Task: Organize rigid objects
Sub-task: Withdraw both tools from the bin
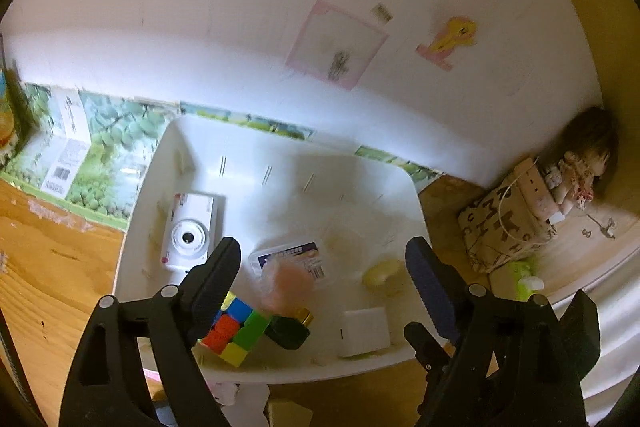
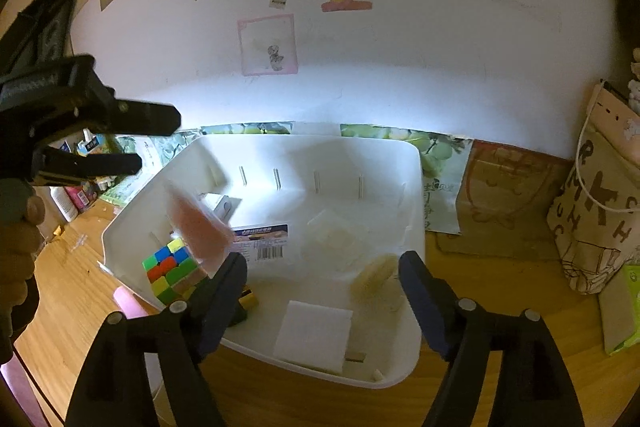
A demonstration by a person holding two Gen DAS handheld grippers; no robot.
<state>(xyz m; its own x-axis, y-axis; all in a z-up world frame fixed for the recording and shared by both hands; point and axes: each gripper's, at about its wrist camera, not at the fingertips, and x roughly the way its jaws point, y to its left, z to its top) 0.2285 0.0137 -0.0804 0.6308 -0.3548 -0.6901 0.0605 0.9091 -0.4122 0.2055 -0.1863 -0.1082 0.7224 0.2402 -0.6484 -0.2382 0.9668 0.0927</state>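
Left wrist view showed the white bin (image 1: 416, 203) on the wooden desk (image 1: 48, 267), already holding a white camera (image 1: 188, 231), a puzzle cube (image 1: 236, 327), a clear labelled box (image 1: 296, 259), a white block (image 1: 366, 331), a small black and gold piece (image 1: 292, 327) and a pale yellow lump (image 1: 382, 273). A blurred pinkish, partly clear thing (image 1: 286, 285) sat in mid-frame over the bin, between the fingers of the left gripper (image 1: 324, 263) but touching neither; the jaws stood wide apart with nothing clamped.

Right wrist view gave the same bin (image 2: 414, 187) from the other side, with the pink thing (image 2: 200, 231) smeared above the cube (image 2: 170, 269), apparently dropping or tumbling. The right gripper (image 2: 324, 271) was spread open over the bin and empty.

Judging by its blur and see-through edge, the pink thing was likely light, thin hard plastic: stiff, somewhat slick, and liable to bounce or slide off the cube. If it needed another pick, the flat faces across its narrow width looked the safest hold. The camera seemed the heaviest and most fragile item, best taken by its body sides, away from the lens. The cube offered square, grippy faces; the white block was probably light, though whether it was foam could not be told.
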